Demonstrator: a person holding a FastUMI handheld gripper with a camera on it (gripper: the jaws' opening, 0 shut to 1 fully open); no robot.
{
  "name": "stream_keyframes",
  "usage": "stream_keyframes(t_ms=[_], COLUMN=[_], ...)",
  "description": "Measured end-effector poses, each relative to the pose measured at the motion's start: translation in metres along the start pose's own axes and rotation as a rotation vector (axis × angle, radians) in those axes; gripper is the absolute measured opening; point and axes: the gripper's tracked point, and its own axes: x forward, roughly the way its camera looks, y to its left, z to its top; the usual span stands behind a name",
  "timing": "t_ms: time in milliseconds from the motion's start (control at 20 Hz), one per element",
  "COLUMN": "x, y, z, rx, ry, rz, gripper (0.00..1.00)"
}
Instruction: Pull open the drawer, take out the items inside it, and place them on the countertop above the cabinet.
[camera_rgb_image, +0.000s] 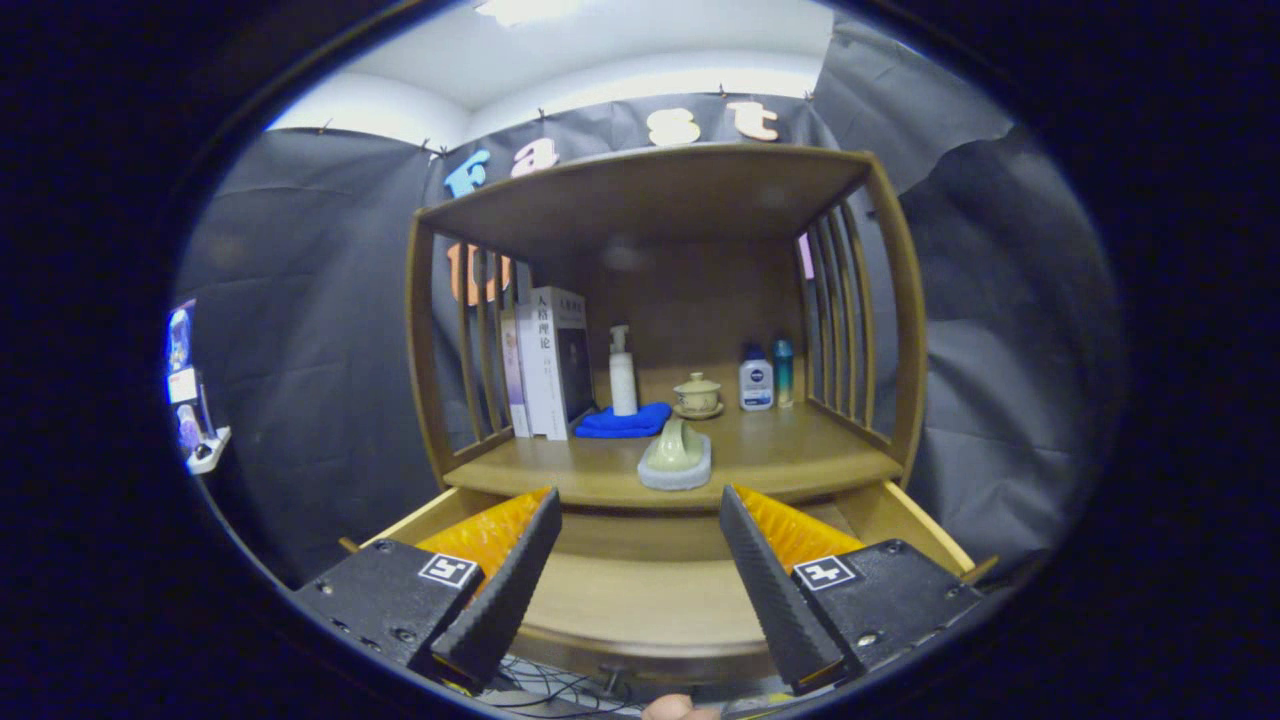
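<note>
The wooden cabinet's drawer (640, 590) is pulled open toward me, and the part of its floor seen between my fingers is bare. My gripper (640, 515) hangs open above the drawer with nothing between its fingers. Just beyond the fingertips, near the front edge of the countertop (800, 455), a pale green ornament on a white base (677, 457) rests.
Farther back on the countertop stand several books (548, 362), a white pump bottle (622, 372) behind a blue cloth (622, 422), a small lidded cup on a saucer (697, 395), a white bottle (756, 380) and a teal bottle (783, 371). Slatted side rails and a top shelf (650, 185) enclose the space.
</note>
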Motion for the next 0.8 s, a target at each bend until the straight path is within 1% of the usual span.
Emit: stream_keyframes(t_ms=[150, 300, 450, 550, 650, 800], x=[-0.029, -0.047, -0.057, -0.055, -0.047, -0.036], y=[-0.007, -0.004, -0.003, 0.009, 0.010, 0.007], z=[-0.030, -0.058, -0.096, -0.117, -0.129, -0.143], rx=[-0.011, -0.006, -0.035, -0.028, -0.032, -0.041], ry=[-0.028, -0.033, -0.019, -0.004, 0.022, 0.043], rz=[-0.062, -0.092, -0.121, -0.096, -0.097, -0.121], gripper=[1.00, 1.00, 1.00, 1.00, 1.00, 1.00])
